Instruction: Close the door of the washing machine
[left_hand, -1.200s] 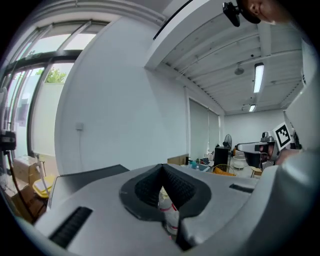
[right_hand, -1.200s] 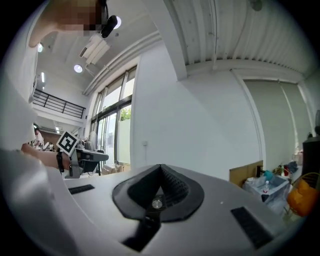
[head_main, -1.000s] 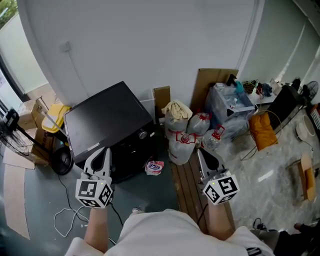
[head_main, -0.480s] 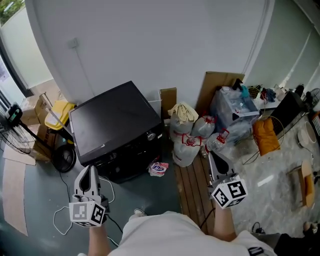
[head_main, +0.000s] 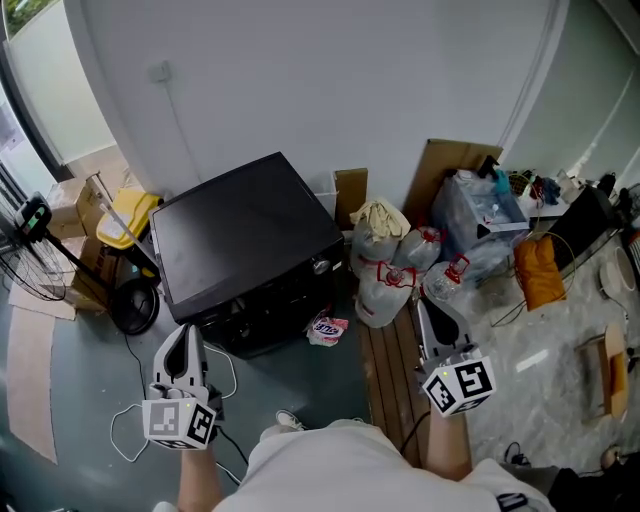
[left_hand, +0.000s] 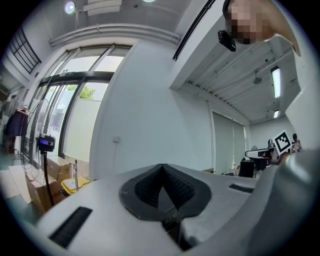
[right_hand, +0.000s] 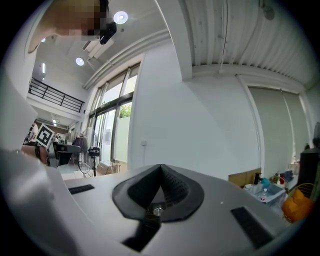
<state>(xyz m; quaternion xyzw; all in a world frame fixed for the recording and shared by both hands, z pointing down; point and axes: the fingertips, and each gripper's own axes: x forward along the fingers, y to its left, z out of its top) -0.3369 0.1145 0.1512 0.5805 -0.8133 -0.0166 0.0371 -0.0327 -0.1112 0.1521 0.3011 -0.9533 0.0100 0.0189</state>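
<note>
Fingers (left_hand: 144, 189) of my left gripper (head_main: 186, 334) are pressed together tip to tip with nothing between them, and the fingers (right_hand: 176, 189) of my right gripper (head_main: 429, 309) are likewise closed on nothing. Both grippers hang low in front of me, well apart from each other. The washing machine (head_main: 245, 235) sits on the floor against the white wall (head_main: 330, 90) as a black box ahead of my left gripper, which is near its front but not touching it. I judge the door to be a stiff, hinged panel that swings lightly and needs a firmer shove at the end to catch its latch. I would not pinch it. I would set my closed fingers flat against it near the free edge, away from the hinge. Its glossy black surface looks slick, so I would press square on rather than at a slant. From the head view the front face (head_main: 272, 318) lies in deep shadow beneath the flat top, with only a small knob (head_main: 322, 266) clear at the right corner. I cannot tell where the door is, which way it hinges, or whether it stands ajar. Neither gripper view shows the machine: both look up at wall, windows and ceiling. White bags (head_main: 378, 262) crowd its right side.
</note>
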